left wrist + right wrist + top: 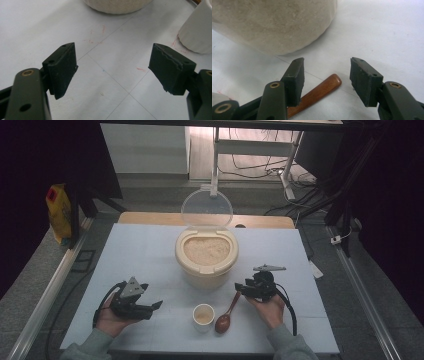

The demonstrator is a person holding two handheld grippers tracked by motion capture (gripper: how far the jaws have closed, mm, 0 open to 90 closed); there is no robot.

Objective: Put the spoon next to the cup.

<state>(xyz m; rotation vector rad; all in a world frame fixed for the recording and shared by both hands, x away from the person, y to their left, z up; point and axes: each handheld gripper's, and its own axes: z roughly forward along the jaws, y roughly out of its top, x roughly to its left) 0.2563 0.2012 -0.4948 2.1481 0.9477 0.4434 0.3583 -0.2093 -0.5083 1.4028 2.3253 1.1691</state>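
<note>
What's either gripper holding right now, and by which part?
Nothing. The left gripper is open over bare table. The right gripper is open too, its jaws either side of the wooden spoon handle's end, not closed on it.

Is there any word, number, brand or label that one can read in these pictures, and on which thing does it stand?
None can be read.
Yellow bag left of the table: a red label, too small and blurred to read.
White table: red pen scratches and thin lines, no letters.
Rice container, small cup, wooden spoon: no text seen.
</note>
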